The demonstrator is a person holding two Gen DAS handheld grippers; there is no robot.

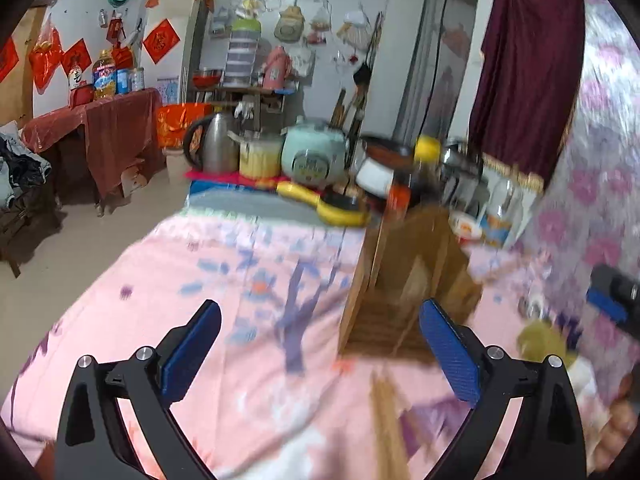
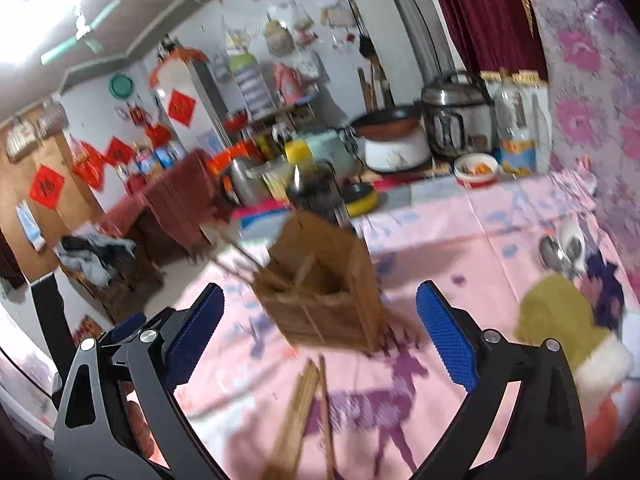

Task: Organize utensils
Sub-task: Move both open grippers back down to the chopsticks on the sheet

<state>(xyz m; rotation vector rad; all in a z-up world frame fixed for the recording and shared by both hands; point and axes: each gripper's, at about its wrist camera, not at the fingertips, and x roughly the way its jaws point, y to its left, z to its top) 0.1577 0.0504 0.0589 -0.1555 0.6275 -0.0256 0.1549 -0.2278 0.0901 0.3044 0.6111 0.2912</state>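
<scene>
Both tongs wide open, empty. Nearest: bundle of wooden chopsticks (image 2: 308,412) flat on pink counter (image 2: 460,248), between right tongs (image 2: 320,334) fingers, just short of tips, long axis roughly along tongs' pointing line. From left tongs (image 1: 320,354), same chopsticks (image 1: 386,420) sit toward right finger. Just beyond tips: upright wooden utensil holder (image 2: 324,296), few sticks inside. Further right of right tongs: metal spoons (image 2: 556,252). Right tongs seem better lined up on chopsticks.

Chopsticks (image 2: 308,408) before wooden holder (image 2: 324,292), spoons (image 2: 560,250) right
</scene>
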